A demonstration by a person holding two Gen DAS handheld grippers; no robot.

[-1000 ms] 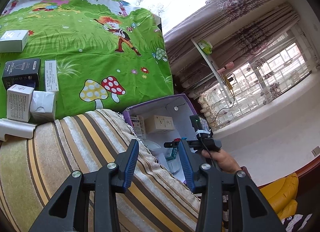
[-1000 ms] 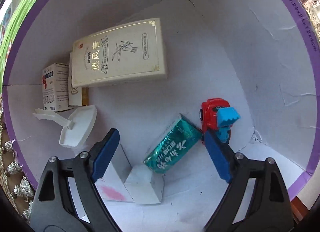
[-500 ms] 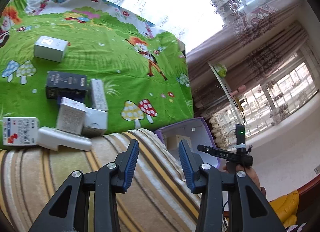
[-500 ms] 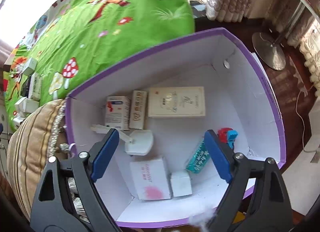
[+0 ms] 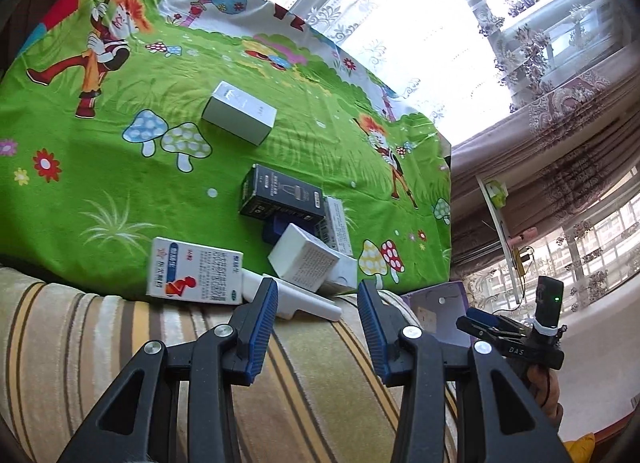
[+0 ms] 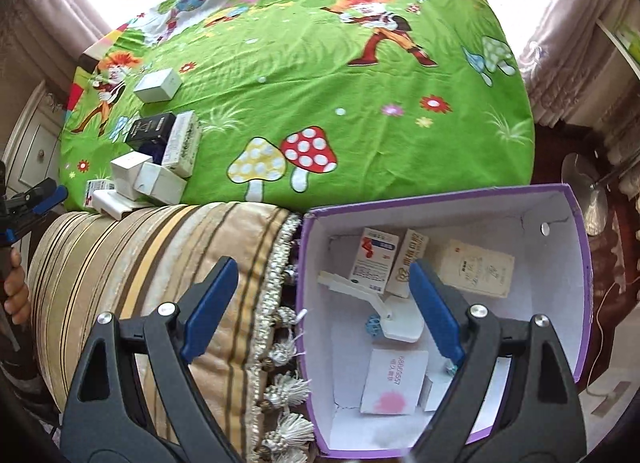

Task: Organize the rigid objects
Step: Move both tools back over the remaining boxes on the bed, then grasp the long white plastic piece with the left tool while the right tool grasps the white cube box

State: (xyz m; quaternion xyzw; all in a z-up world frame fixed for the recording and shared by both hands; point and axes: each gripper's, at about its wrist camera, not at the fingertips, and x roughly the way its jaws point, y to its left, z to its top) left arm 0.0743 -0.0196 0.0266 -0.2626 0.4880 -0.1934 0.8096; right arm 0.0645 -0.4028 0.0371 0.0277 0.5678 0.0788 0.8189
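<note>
Both grippers empty, jaws parted; left gripper (image 5: 318,311) just short of long white box (image 5: 292,297).

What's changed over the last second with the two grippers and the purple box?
The right gripper has risen out of the purple box, empty and open; it was low inside, over the green pack and toy truck. The left gripper has swung from the box toward the cartons on the green cloth, open and empty. The cartons and the box's contents stayed put.
</note>
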